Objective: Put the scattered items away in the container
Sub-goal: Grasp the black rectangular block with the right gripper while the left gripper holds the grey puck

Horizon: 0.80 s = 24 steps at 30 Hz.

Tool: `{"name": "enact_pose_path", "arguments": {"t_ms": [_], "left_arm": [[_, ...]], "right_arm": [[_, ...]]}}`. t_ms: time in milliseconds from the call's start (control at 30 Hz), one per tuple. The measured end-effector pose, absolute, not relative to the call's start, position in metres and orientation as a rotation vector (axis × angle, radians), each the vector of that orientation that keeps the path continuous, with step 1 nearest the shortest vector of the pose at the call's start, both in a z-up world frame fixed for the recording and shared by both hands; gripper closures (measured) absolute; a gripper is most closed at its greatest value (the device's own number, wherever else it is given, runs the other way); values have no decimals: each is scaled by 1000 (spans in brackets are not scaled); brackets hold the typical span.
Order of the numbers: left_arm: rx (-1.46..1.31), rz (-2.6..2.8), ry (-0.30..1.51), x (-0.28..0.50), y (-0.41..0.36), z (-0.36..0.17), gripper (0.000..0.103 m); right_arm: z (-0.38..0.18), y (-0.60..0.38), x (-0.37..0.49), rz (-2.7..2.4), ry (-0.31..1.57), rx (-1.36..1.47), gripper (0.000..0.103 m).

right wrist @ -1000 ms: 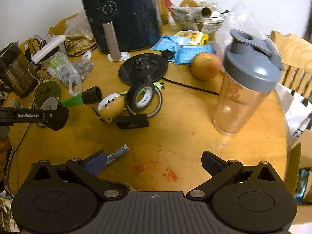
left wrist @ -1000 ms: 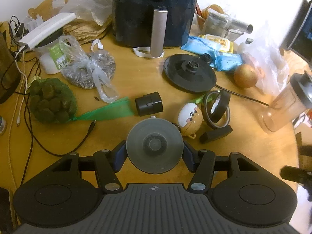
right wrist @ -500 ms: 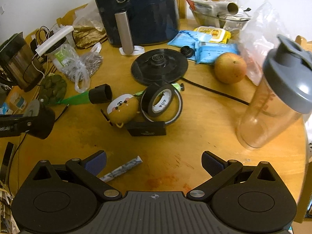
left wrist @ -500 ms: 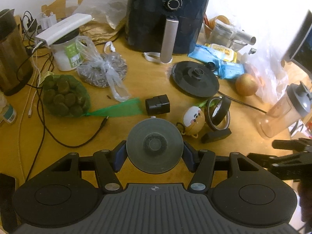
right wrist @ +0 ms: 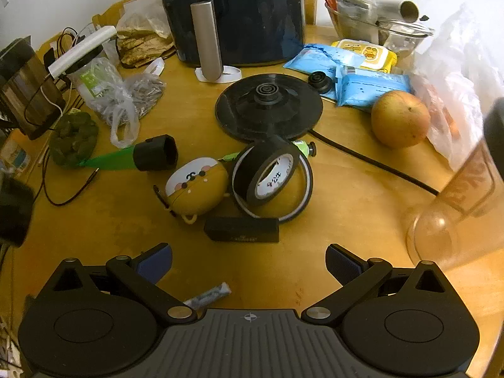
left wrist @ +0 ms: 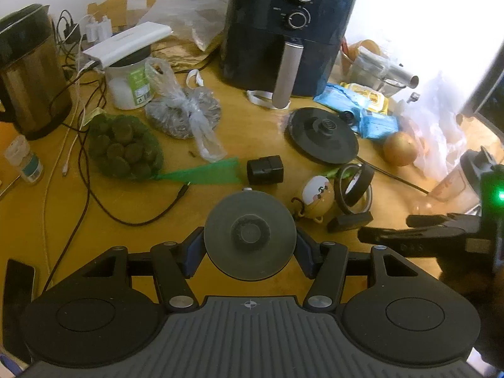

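Clutter covered the wooden worktop [right wrist: 346,208]. Left tongs [left wrist: 250,242] were clamped on a grey round disc [left wrist: 250,234], at lower centre of the left view. Right tongs [right wrist: 249,263] stood open and empty, low in the right view, below a black bar [right wrist: 242,229], tape rolls [right wrist: 267,174] and an egg-shaped toy [right wrist: 197,189] at frame centre.

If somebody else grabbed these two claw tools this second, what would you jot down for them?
Left gripper: shut on a grey round disc, held above the table.
Right gripper: open, empty, hovering over the table.
Loose in front: black bar, yellow egg-shaped case, tape rolls, black cap, small foil stick.
Done: only the disc is picked up. No container is clearly in view.
Left: everything else.
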State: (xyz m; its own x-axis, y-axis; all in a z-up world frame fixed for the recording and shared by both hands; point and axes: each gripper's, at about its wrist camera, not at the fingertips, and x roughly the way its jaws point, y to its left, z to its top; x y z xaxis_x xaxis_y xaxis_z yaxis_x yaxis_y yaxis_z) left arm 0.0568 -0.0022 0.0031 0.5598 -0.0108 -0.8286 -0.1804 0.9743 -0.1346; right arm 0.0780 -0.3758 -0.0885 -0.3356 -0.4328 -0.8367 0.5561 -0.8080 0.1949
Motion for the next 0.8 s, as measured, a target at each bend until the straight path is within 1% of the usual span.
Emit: {"name": "enact_pose_path", "arguments": {"t_ms": [267,533,600,733,767,800], "left_arm": [[-249,135,975,49,1,6,45],[-271,162,967,40,1,10,45],[-275,169,971,39,2,8,45],[-282,178,975,35,3,7,45],[-283,180,977,34,3,6,45],[-284,181,978,33,3,6,45]], "right_arm": [[-108,-395,64,-2133,212,1301,0],[-127,-405,56,-2115,218,1351,2],[-132,-408,56,-2107,230,1361,7],[-136,-411,55,-2101,241,1361,8],[-136,-411,55,-2102,242,1361,10],[-137,-412,54,-2103,243,1363,14]]}}
